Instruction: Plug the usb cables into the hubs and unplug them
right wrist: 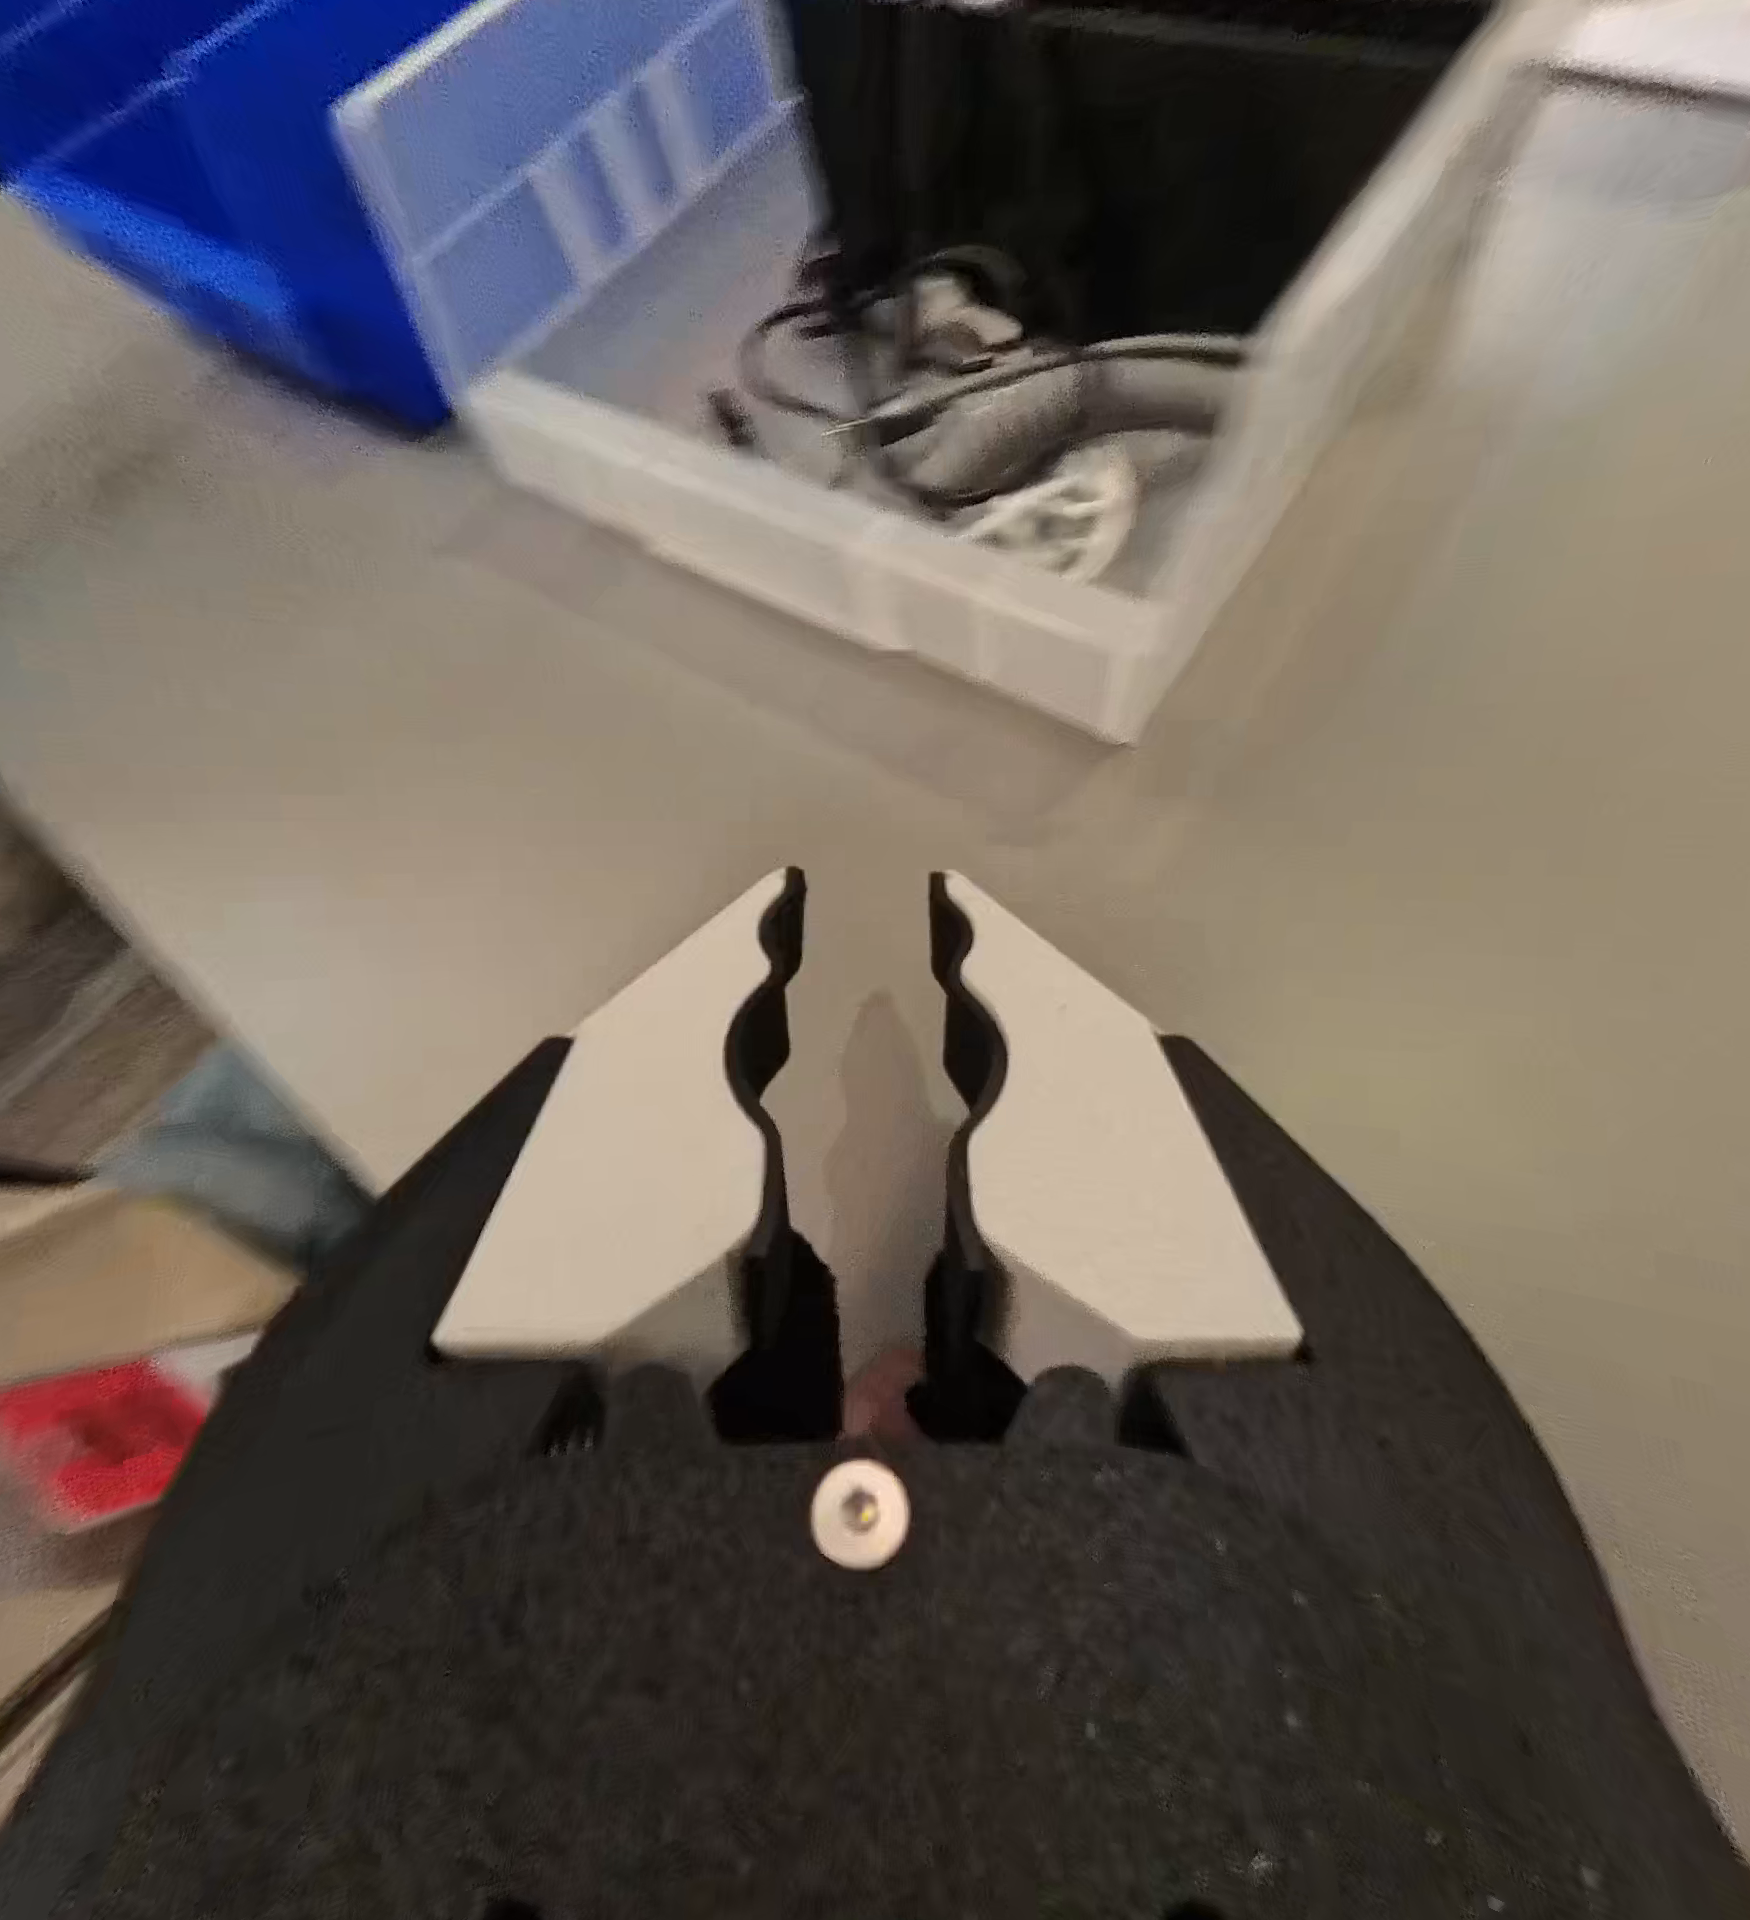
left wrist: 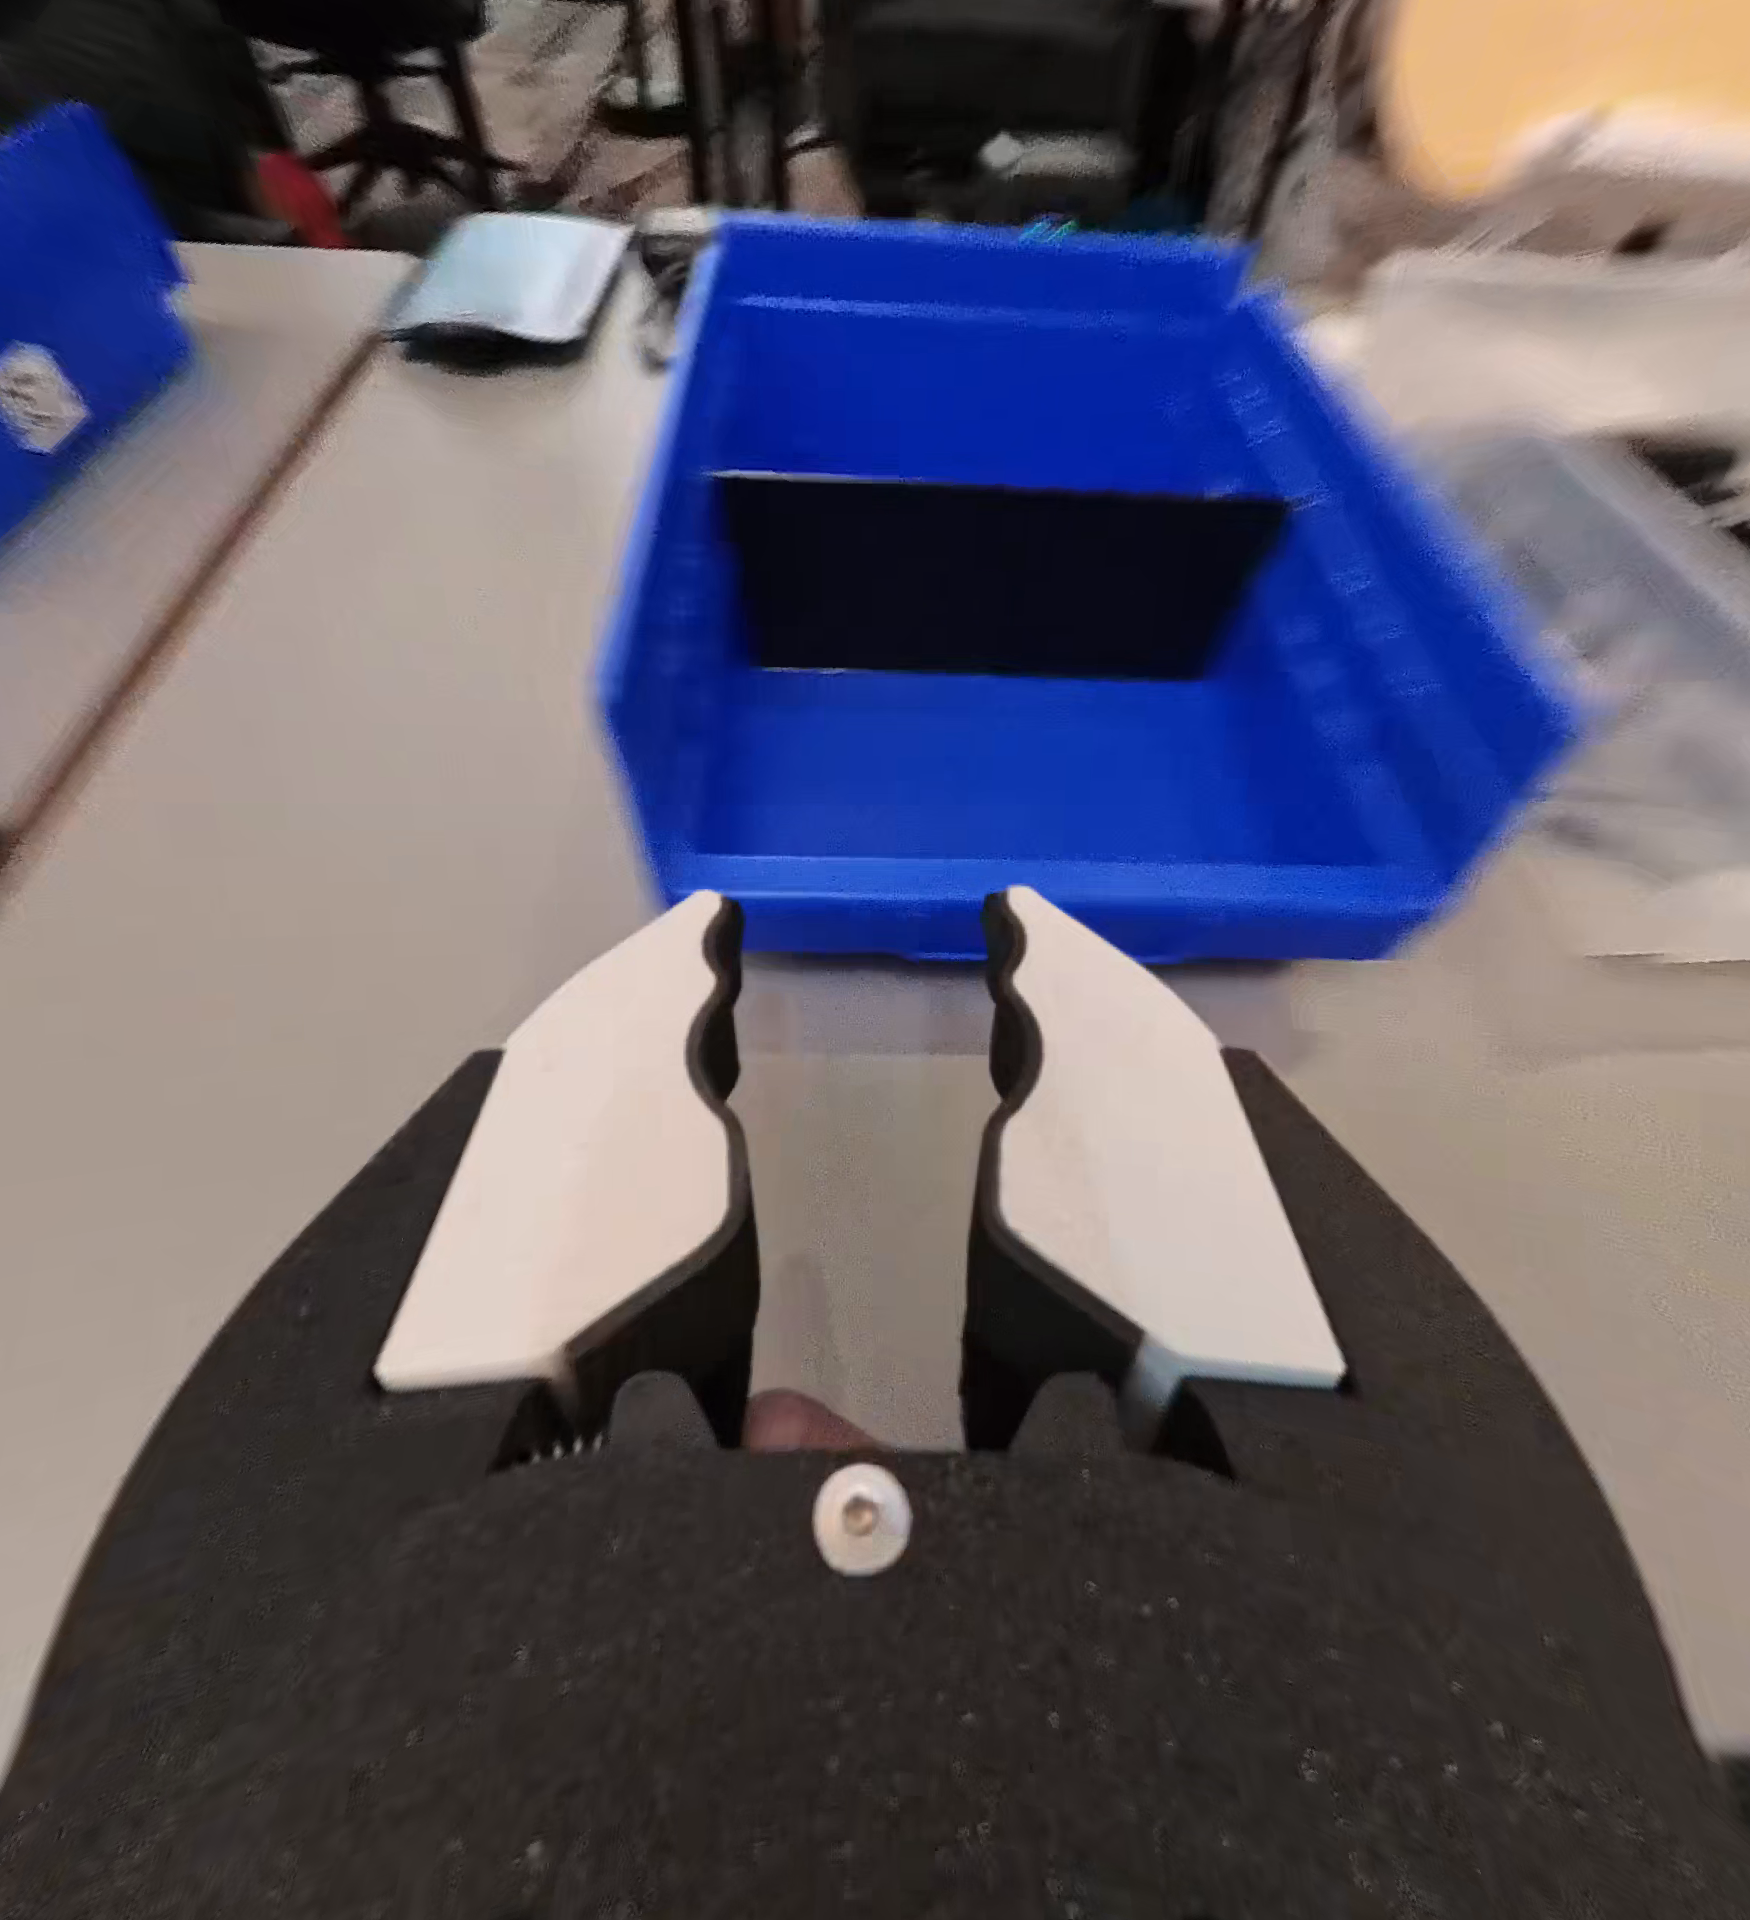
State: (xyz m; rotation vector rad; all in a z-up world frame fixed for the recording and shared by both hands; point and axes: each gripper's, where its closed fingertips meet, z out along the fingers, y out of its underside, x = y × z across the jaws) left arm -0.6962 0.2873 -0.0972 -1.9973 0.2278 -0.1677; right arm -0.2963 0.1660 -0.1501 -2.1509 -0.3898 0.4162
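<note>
Hovering over the table (left wrist: 331, 831), the left tongs (left wrist: 863, 925) gape empty before a blue bin (left wrist: 1058, 894) at twelve o'clock. The right tongs (right wrist: 867, 894), parted and empty, face tangled cables (right wrist: 964, 416) in a clear tray (right wrist: 850, 582) at twelve.

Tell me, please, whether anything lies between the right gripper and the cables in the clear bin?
Only the clear bin's near wall. Bare table lies ahead of the open right gripper, and the cables lie inside, behind that wall.
</note>
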